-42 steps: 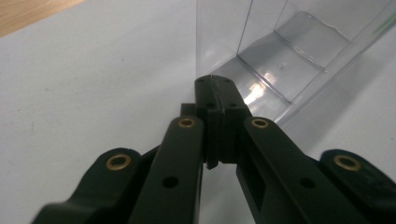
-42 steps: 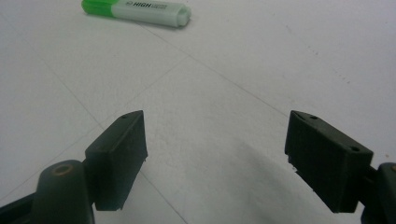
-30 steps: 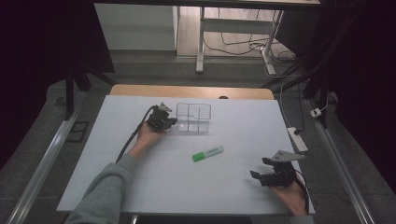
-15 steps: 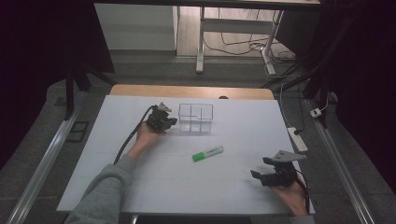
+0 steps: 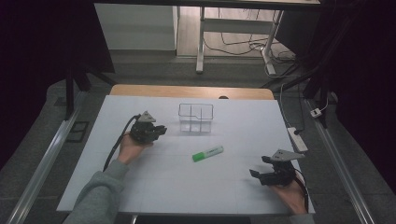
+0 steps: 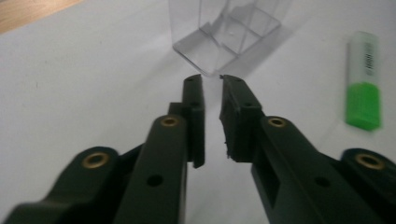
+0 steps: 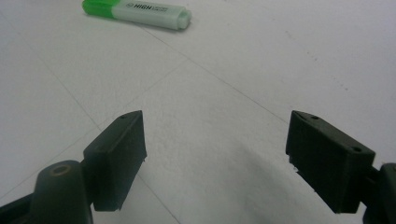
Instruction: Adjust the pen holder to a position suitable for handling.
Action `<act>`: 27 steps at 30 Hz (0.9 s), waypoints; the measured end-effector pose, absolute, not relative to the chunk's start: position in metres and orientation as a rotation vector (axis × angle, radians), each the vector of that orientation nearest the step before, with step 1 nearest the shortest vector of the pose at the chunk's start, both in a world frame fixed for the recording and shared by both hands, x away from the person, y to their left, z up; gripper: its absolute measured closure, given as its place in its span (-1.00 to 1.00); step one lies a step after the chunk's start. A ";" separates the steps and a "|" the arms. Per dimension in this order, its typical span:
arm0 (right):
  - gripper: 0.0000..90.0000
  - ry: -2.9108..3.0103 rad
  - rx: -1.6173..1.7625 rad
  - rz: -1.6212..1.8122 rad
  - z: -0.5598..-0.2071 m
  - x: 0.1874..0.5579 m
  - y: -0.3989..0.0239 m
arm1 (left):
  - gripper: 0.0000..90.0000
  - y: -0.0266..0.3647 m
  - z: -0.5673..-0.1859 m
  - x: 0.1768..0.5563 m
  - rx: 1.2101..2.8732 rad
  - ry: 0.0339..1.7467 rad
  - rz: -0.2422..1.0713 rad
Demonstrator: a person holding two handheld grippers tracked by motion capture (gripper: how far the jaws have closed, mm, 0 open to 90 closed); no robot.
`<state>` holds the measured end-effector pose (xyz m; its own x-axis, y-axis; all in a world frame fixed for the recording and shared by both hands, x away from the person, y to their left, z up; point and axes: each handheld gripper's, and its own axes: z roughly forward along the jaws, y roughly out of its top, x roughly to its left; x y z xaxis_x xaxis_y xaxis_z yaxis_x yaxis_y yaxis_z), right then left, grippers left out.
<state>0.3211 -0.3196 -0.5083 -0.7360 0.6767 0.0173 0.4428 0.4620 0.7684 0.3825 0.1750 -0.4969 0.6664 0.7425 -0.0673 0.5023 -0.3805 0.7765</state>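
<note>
Judging from how things lie, the work in hand is getting the green highlighter (image 5: pixel 208 153) into the clear divided organiser (image 5: pixel 196 117), with the pen lying flat on the white table (image 5: pixel 140 196) near the middle of the high view and the organiser standing above it, towards the upper centre. The left gripper (image 5: pixel 161 129) sits left of centre, just beside the organiser, its jaws drawn to a narrow slit with nothing between them (in its own view the tips end right before the organiser's near corner (image 6: pixel 219 44), though whether they touch it I cannot tell). The right gripper (image 5: pixel 260 167) rests at the lower right, well apart from the pen, jaws spread wide and empty; its view has the highlighter (image 7: pixel 137 12) at the upper left. To do the pick well, the right gripper should probably approach across the pen's barrel, not along it, close on the pale middle section, and keep low so the pen does not roll away.
</note>
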 end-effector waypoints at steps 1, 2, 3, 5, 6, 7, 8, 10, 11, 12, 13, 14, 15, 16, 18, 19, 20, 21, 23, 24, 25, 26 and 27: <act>-0.57 2.423 0.952 1.145 -0.509 0.322 -0.319 | 0.57 0.177 -0.497 0.377 2.063 0.957 0.373; -0.58 2.424 0.951 1.144 -0.509 0.322 -0.318 | 0.49 0.179 -0.497 0.371 2.062 0.958 0.370; -0.58 2.428 0.944 1.141 -0.509 0.323 -0.318 | 0.39 0.181 -0.497 0.366 2.063 0.958 0.371; -0.59 2.426 0.941 1.144 -0.510 0.324 -0.317 | 0.24 0.184 -0.499 0.355 2.074 0.955 0.376; -0.60 2.426 0.942 1.145 -0.511 0.325 -0.316 | 0.18 0.186 -0.499 0.350 2.074 0.957 0.380; -0.60 2.427 0.941 1.141 -0.511 0.325 -0.316 | 0.13 0.188 -0.500 0.346 2.071 0.961 0.382; -0.60 2.427 0.937 1.134 -0.511 0.325 -0.316 | 0.09 0.190 -0.500 0.341 2.070 0.962 0.384; -0.61 2.428 0.942 1.143 -0.512 0.326 -0.315 | 0.02 0.193 -0.501 0.332 2.066 0.963 0.392; -0.61 2.430 0.942 1.144 -0.512 0.327 -0.314 | -0.01 0.195 -0.501 0.327 2.068 0.962 0.399; -0.62 2.430 0.940 1.139 -0.512 0.327 -0.314 | -0.04 0.197 -0.502 0.322 2.070 0.961 0.404; -0.62 2.433 0.939 1.130 -0.512 0.327 -0.314 | -0.06 0.199 -0.502 0.318 2.073 0.960 0.407; -0.63 2.434 0.938 1.128 -0.512 0.328 -0.314 | -0.09 0.201 -0.503 0.314 2.072 0.964 0.401; -0.63 2.434 0.937 1.130 -0.512 0.328 -0.313 | -0.12 0.204 -0.504 0.311 2.070 0.967 0.401; -0.63 2.435 0.935 1.130 -0.512 0.328 -0.313 | -0.14 0.206 -0.505 0.307 2.070 0.969 0.402; -0.63 2.436 0.934 1.134 -0.512 0.329 -0.312 | -0.18 0.210 -0.507 0.301 2.069 0.979 0.402; -0.62 2.437 0.932 1.135 -0.511 0.330 -0.312 | -0.19 0.212 -0.508 0.298 2.068 0.981 0.403; -0.62 2.434 0.927 1.140 -0.511 0.330 -0.312 | -0.21 0.215 -0.508 0.295 2.065 0.983 0.402; -0.61 2.433 0.921 1.145 -0.510 0.330 -0.311 | -0.21 0.216 -0.509 0.293 2.060 0.985 0.401; -0.58 2.436 0.917 1.139 -0.509 0.330 -0.311 | -0.24 0.220 -0.510 0.289 2.059 0.984 0.400; -0.57 2.436 0.913 1.141 -0.508 0.329 -0.310 | -0.25 0.221 -0.511 0.287 2.062 0.982 0.398; -0.55 2.438 0.907 1.136 -0.507 0.329 -0.310 | -0.26 0.222 -0.512 0.286 2.063 0.984 0.395; -0.55 2.439 0.900 1.135 -0.506 0.329 -0.310 | -0.27 0.223 -0.513 0.285 2.068 0.985 0.391; -0.54 2.438 0.899 1.140 -0.505 0.328 -0.310 | -0.28 0.224 -0.514 0.284 2.072 0.986 0.388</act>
<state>0.3282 -0.3096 -0.5048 -0.7578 0.6524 -0.0083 0.4118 0.4881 0.7695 0.2838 0.2238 -0.5143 0.6502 0.7576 -0.0575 0.5151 -0.3839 0.7663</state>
